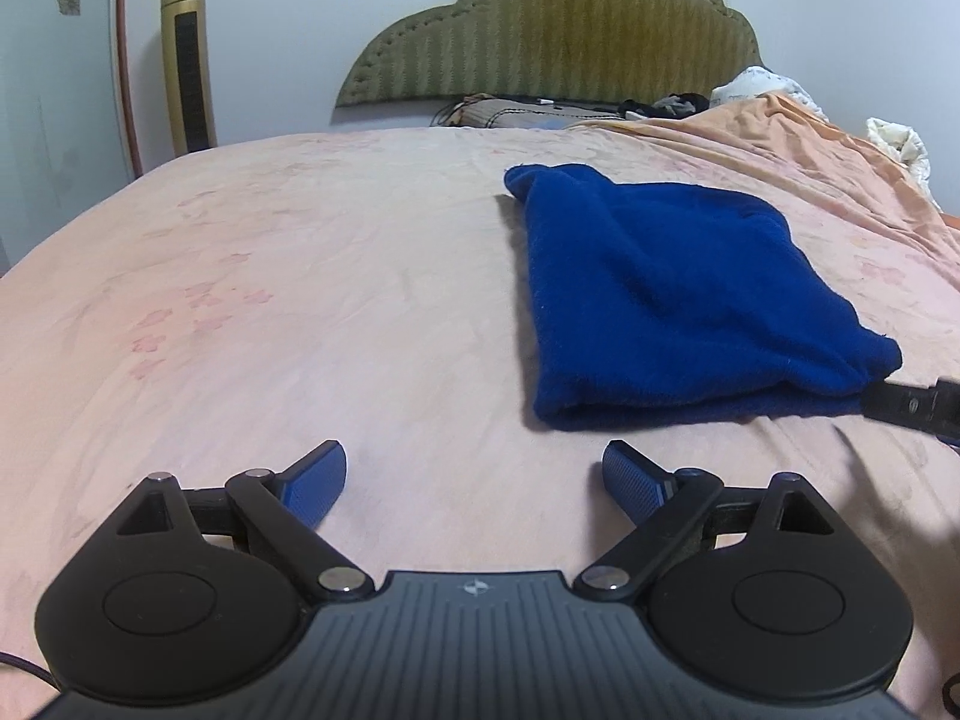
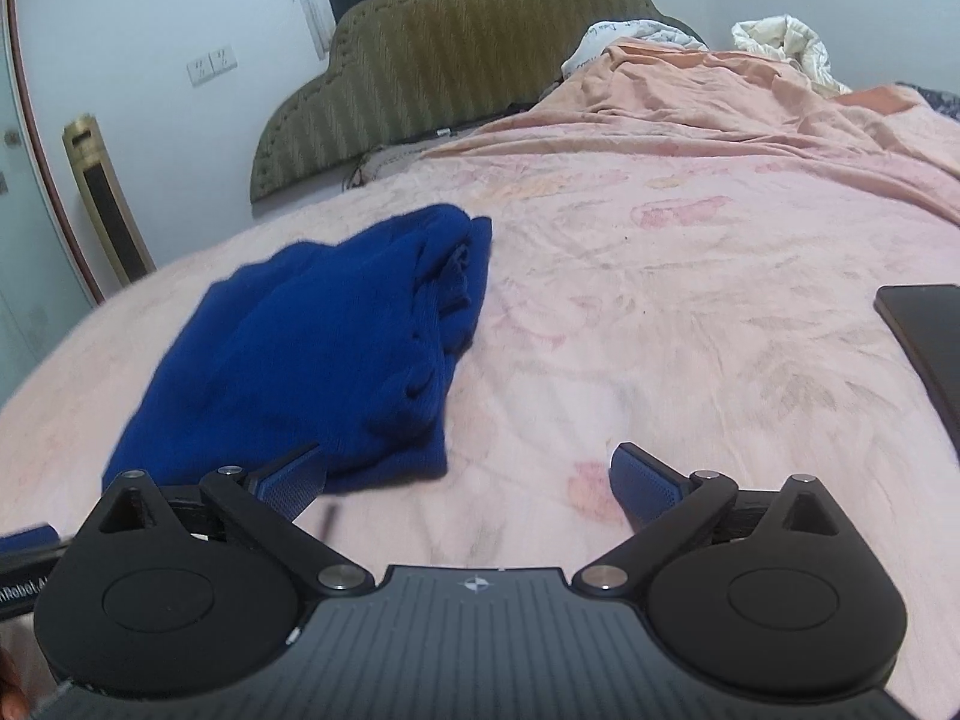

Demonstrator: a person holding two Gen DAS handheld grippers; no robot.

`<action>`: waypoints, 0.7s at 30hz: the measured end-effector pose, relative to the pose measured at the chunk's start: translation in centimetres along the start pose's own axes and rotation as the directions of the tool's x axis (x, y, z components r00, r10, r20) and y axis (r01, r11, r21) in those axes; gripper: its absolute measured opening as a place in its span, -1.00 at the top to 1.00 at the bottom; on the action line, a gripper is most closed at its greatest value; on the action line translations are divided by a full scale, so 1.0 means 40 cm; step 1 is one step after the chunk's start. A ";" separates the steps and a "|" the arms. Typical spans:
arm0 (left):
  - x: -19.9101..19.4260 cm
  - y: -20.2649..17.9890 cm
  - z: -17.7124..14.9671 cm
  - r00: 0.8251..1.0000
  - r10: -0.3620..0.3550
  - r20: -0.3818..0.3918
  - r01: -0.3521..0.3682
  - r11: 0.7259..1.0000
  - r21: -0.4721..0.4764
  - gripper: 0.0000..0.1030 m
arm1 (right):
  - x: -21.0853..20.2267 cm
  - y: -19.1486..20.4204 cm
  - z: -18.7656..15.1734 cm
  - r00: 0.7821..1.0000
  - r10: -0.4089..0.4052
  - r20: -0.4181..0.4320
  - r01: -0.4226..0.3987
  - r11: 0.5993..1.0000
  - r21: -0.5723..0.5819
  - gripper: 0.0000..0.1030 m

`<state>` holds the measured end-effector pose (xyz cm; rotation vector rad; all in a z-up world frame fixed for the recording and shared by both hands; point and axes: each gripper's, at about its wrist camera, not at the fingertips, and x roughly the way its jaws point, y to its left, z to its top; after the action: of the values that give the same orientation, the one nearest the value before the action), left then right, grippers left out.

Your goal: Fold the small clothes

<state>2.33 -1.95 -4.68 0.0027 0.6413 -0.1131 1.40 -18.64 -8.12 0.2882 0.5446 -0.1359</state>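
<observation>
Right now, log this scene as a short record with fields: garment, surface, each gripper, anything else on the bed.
garment: blue garment, folded into a compact bundle, lying flat
surface: pink floral bedsheet
left gripper: open, empty, short of the garment's near edge
right gripper: open, holding nothing, its left fingertip at the garment's near corner
other item: dark flat device at the right edge of the bed
backdrop: olive headboard

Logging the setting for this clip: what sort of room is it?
Most likely a home bedroom: a pink floral bedsheet under an olive padded headboard, with a gold tower fan by the wall.
</observation>
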 end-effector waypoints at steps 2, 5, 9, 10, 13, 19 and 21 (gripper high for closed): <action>0.000 0.002 -0.002 1.000 0.005 0.000 -0.005 1.000 -0.006 -0.92 | -0.002 0.018 -0.007 1.000 -0.020 -0.014 0.019 0.999 -0.035 -1.00; 0.003 0.007 -0.004 1.000 0.015 -0.012 -0.016 1.000 -0.015 -0.99 | -0.005 0.043 -0.016 0.999 -0.036 -0.024 0.033 0.996 -0.088 -1.00; 0.008 0.006 -0.005 1.000 0.021 -0.020 -0.022 1.000 -0.010 -1.00 | -0.011 0.050 -0.023 0.999 -0.039 -0.026 0.037 0.994 -0.105 -1.00; 0.010 0.004 -0.004 0.999 0.025 -0.023 -0.025 1.000 -0.004 -1.00 | -0.013 0.048 -0.024 0.999 -0.039 -0.025 0.037 0.994 -0.101 -1.00; 0.012 -0.002 -0.005 0.999 0.035 -0.029 -0.034 0.999 0.010 -1.00 | -0.011 0.048 -0.024 0.998 -0.046 -0.031 0.043 0.994 -0.101 -1.00; 0.012 -0.002 -0.007 0.999 0.034 -0.029 -0.034 0.999 0.010 -1.00 | 0.004 0.077 -0.030 0.994 -0.100 -0.052 0.089 0.981 -0.173 -1.00; 0.012 -0.002 -0.007 0.999 0.033 -0.029 -0.033 0.999 0.009 -1.00 | 0.006 0.081 -0.031 0.993 -0.108 -0.054 0.097 0.978 -0.184 -1.00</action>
<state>2.52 -2.07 -5.18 0.0238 0.6696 -0.0839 1.65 -15.18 -8.49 0.0875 0.6313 -0.1766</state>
